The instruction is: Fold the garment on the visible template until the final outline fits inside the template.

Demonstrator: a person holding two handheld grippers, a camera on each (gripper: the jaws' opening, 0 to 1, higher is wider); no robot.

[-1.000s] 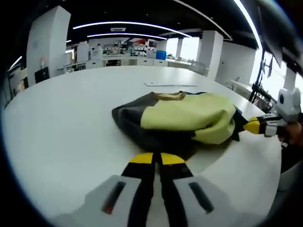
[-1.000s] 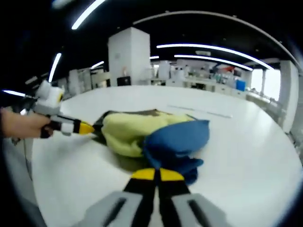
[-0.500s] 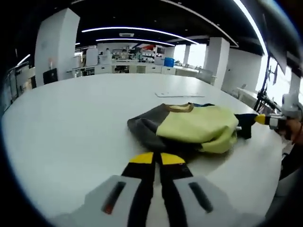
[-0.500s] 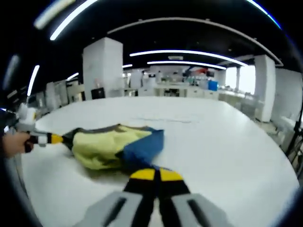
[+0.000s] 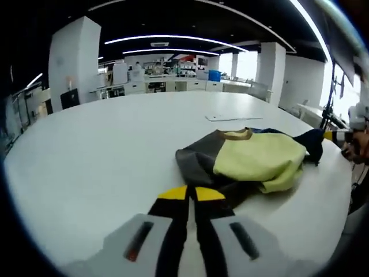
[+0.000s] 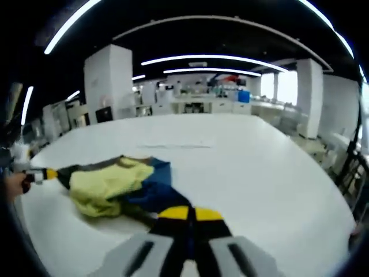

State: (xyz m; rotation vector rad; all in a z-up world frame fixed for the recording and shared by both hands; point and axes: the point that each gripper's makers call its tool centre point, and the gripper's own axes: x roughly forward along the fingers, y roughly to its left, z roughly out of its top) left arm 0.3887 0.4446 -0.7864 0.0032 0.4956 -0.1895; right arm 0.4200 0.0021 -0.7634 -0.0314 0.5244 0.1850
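- Lying crumpled on the white table [image 5: 86, 161], the garment [image 5: 253, 158] is the landmark for what follows; it is a bunched heap, not flat.
- In the left gripper view, the garment shows a yellow-green panel on top, a dark grey part on the side towards the camera, a tan neckband at the far edge, and a dark blue corner stretched out to the right.
- The left gripper [image 5: 191, 193] shows its two yellow-tipped jaws pressed together, with the tips at the near edge of the grey cloth; whether any fabric is pinched between them cannot be told.
- At the blue corner of the garment, the right gripper [image 5: 333, 135] comes in from the right edge of the left gripper view, its yellow tip against the cloth and a hand [image 5: 361, 147] behind it.
- In the right gripper view, the right gripper's own jaws sit closed, tips together, at the blue fabric on the near side of the garment [image 6: 109, 184]; a grip on the cloth cannot be confirmed.
- On the far left side of the garment in that view, the left gripper's yellow tip meets the dark grey edge.
- Beyond the garment, a thin pale outline, the template [image 5: 229, 118], lies flat on the table, apart from the cloth.
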